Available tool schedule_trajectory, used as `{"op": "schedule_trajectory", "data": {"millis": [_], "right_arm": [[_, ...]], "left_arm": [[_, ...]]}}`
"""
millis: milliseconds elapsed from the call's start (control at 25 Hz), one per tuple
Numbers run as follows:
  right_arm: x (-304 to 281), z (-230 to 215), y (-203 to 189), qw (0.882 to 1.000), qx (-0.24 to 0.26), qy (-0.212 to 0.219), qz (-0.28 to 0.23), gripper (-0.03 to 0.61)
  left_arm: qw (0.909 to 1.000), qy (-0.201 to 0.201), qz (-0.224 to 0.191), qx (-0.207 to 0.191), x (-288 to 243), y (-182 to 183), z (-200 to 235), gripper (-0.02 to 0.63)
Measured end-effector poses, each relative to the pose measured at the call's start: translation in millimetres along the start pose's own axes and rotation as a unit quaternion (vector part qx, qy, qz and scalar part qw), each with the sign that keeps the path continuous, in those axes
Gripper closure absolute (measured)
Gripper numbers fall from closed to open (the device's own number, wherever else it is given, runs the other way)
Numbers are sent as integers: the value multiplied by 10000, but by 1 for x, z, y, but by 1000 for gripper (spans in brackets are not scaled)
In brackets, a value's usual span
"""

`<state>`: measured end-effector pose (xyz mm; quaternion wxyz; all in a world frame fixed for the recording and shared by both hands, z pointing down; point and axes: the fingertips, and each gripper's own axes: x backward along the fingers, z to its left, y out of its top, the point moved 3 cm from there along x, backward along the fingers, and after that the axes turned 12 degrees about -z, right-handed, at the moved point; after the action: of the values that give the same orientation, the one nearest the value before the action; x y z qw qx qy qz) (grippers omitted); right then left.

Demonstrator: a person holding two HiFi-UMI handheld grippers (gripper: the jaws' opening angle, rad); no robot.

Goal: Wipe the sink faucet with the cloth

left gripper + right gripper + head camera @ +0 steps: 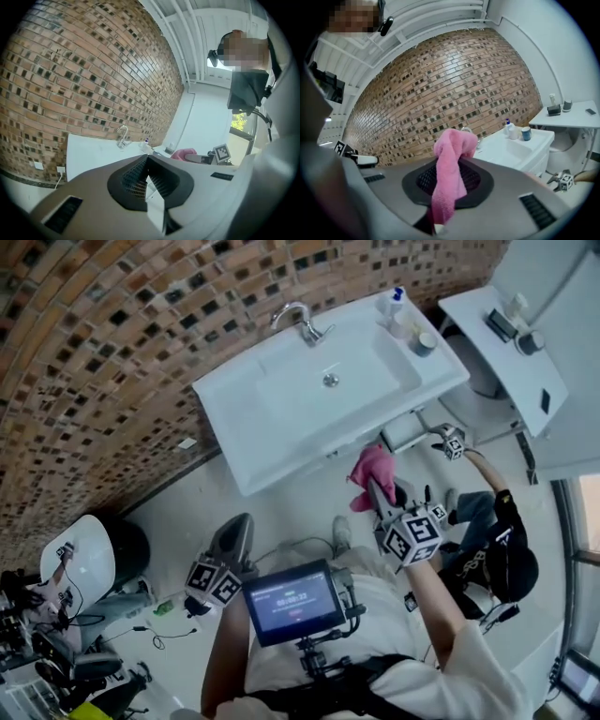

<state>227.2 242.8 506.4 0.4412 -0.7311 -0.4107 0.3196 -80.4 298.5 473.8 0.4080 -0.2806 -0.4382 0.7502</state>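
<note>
Right tool point(379, 493) is clamped shut on a pink terry cloth point(373, 469). The cloth bunches above the jaw tips and a strip hangs down between the jaws in the right gripper view. In the head view the cloth sits in front of the front edge of the white rectangular ceramic sink point(281, 423), off the basin and well apart from the curved chrome faucet point(300, 322) at the back rim. Left tool point(241, 528) is lower and nearer the body, jaw tips together with nothing gripped, pointing toward the sink. A white bottle with a blue cap point(395, 306) and a small blue cup point(424, 343) stand on the sink's right back corner. Brown brick mosaic wall point(103, 362) is behind. A white side worktop point(502, 357) is right of the sink. A second person point(492, 540) crouches on the floor at right.
</note>
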Motion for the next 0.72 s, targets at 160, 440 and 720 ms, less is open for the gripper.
{"op": "schedule_trajectory", "data": {"millis": [160,440,720], "right_arm": [[4,16,20,9997,124,-112,-159,518],[1,64,28,9988,-219,-149,-417,517],[-7,107,31,9959,663,-198,-588,517]], "left_arm": [[9997,-149,-58,169,7,-4,9,620],[9993,-96,-340,128,45,22,55,620],[9989,143,-408,170,81,32,98,620]]}}
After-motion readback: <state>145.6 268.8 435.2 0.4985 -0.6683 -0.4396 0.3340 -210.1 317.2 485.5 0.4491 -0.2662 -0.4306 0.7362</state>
